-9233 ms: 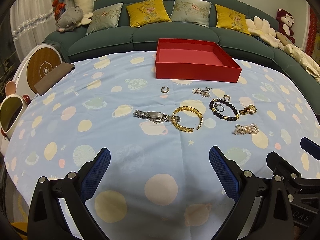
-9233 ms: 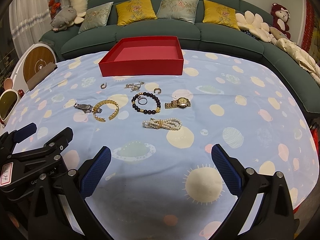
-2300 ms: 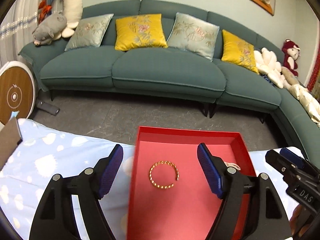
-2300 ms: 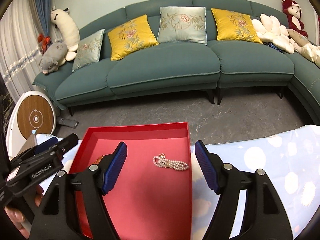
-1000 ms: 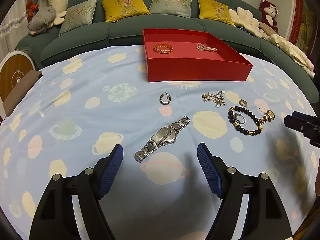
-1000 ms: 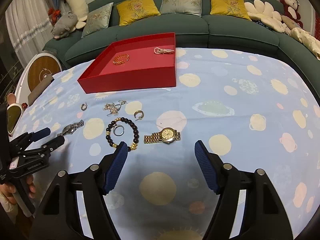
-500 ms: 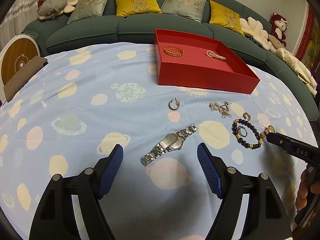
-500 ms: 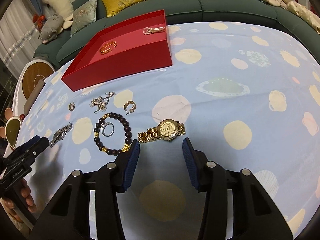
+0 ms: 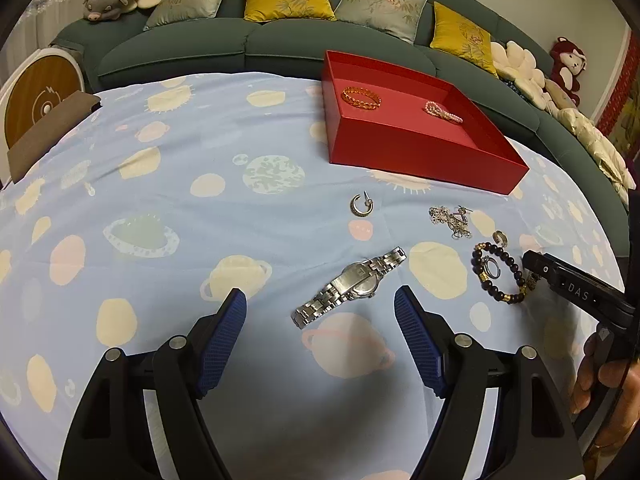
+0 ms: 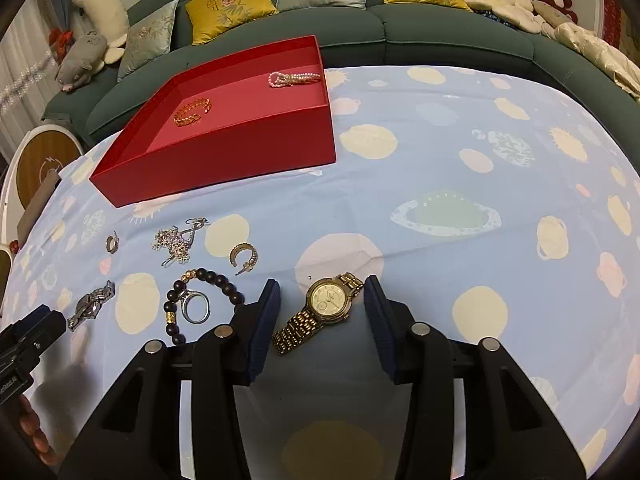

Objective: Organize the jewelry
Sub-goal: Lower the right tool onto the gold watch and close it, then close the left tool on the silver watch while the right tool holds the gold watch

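A red box (image 9: 408,152) (image 10: 224,160) holds a gold bangle (image 9: 361,98) (image 10: 191,111) and a pearl bracelet (image 9: 443,111) (image 10: 294,78). My right gripper (image 10: 322,304) is open, its fingers on either side of a gold watch (image 10: 320,312) lying on the cloth. My left gripper (image 9: 320,316) is open just in front of a silver watch (image 9: 350,286) (image 10: 90,306). A dark bead bracelet (image 9: 498,276) (image 10: 200,300) with a ring (image 10: 195,307) inside it, a silver chain (image 9: 450,216) (image 10: 178,240) and two hoop earrings (image 9: 361,204) (image 10: 243,256) lie between them.
A blue planet-print cloth (image 9: 180,220) covers the round table. A green sofa (image 9: 260,40) with cushions curves behind it. A brown pad (image 9: 48,136) lies at the table's left edge. The right gripper's body (image 9: 576,288) shows at the right of the left wrist view.
My right gripper has moved down and forward so its fingers now flank the gold watch, and they have narrowed. My left gripper has come closer to the silver watch.
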`<move>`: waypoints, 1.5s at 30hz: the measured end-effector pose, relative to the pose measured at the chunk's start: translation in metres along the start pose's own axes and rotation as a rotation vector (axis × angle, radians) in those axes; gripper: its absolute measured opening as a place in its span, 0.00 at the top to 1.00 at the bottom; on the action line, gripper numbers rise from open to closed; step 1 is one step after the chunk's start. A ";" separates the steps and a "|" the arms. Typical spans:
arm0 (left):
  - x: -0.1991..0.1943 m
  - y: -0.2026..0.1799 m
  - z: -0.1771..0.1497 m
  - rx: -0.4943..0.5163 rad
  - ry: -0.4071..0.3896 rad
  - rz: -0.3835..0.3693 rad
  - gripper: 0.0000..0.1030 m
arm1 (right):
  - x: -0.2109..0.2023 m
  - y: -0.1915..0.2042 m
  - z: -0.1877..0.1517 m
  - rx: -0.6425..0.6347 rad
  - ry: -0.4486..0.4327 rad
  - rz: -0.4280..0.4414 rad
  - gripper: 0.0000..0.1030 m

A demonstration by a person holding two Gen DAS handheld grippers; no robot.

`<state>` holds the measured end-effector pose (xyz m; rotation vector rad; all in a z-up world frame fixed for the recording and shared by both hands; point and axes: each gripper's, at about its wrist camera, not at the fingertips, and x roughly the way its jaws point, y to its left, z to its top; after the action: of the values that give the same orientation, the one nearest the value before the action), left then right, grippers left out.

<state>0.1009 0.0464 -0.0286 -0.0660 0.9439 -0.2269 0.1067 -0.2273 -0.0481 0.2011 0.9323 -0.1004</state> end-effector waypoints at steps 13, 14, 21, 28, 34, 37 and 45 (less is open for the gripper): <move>0.020 -0.007 0.002 0.030 0.024 0.004 0.29 | -0.010 -0.010 -0.001 0.011 -0.026 0.004 0.79; 0.022 -0.007 0.003 0.030 0.027 0.004 0.29 | -0.012 -0.011 0.000 0.012 -0.028 0.010 0.79; 0.024 -0.013 0.005 0.032 0.012 0.014 0.29 | -0.026 -0.015 -0.001 0.007 -0.053 0.049 0.79; 0.032 -0.028 0.005 0.085 0.016 0.033 0.29 | -0.039 -0.012 0.004 0.005 -0.085 0.083 0.79; 0.032 -0.039 0.001 0.161 0.004 0.053 0.57 | -0.042 -0.011 0.006 0.006 -0.088 0.091 0.79; 0.029 -0.039 0.001 0.166 0.015 0.011 0.77 | -0.042 -0.011 0.006 0.010 -0.086 0.091 0.79; 0.018 -0.042 -0.001 0.132 0.049 -0.093 0.78 | -0.042 -0.005 0.006 0.000 -0.090 0.102 0.79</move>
<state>0.1036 0.0011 -0.0372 0.0172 0.9739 -0.3776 0.0856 -0.2337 -0.0109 0.2415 0.8315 -0.0153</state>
